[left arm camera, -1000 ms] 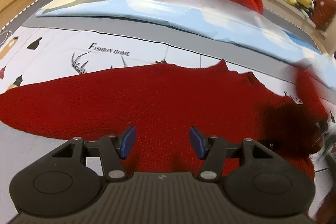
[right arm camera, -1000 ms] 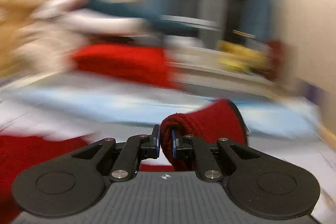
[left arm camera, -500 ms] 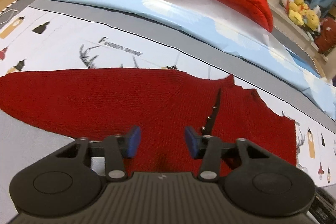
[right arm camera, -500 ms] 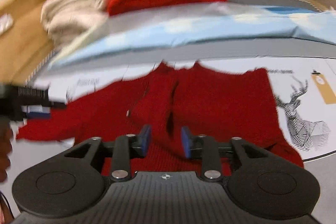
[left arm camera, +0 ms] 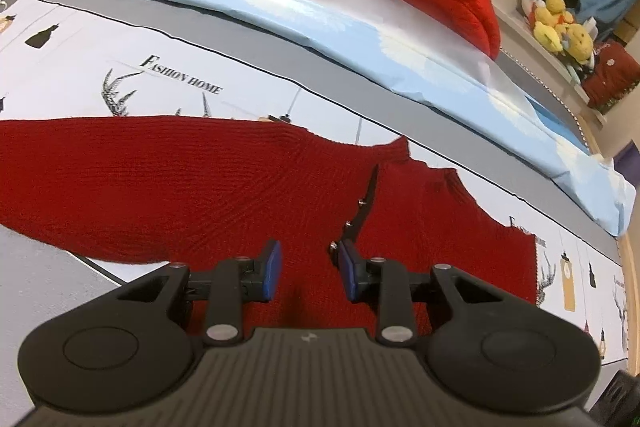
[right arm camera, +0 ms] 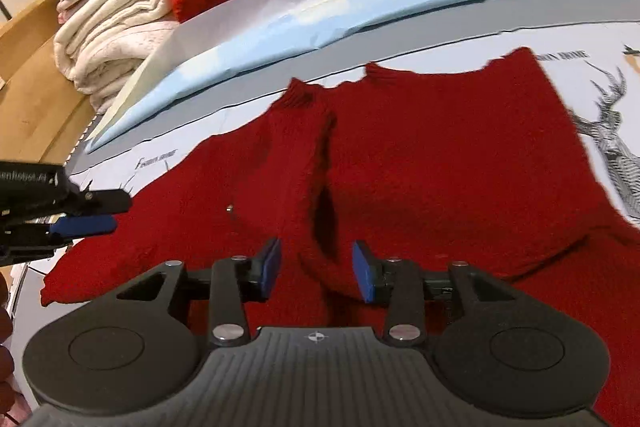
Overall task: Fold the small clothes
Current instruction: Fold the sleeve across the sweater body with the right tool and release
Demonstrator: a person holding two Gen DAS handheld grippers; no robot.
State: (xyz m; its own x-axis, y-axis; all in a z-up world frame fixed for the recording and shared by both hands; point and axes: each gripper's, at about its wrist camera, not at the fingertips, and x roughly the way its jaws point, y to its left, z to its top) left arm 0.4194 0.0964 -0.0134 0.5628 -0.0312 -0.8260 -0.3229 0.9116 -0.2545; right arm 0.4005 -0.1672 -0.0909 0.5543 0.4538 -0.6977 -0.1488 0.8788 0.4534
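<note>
Cardigan point(left arm camera: 208, 179): lay spread flat on the printed bedsheet point(left arm camera: 120, 51).
Left gripper point(left arm camera: 307, 271): jaws apart, just been closing, clamping nothing.
Right gripper point(right arm camera: 317, 269): released, just been opening above the cardigan.

Left tool point(left arm camera: 308, 269) angled down, jaws just closing, nothing gripped; right tool point(right arm camera: 316, 269) likewise, jaws just opening.

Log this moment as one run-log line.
stage: fold starting | red knit cardigan: spread flat on printed bedsheet | left hand-held gripper: open, closing, over cardigan | right hand-held gripper: open, opening, over front placket
</note>
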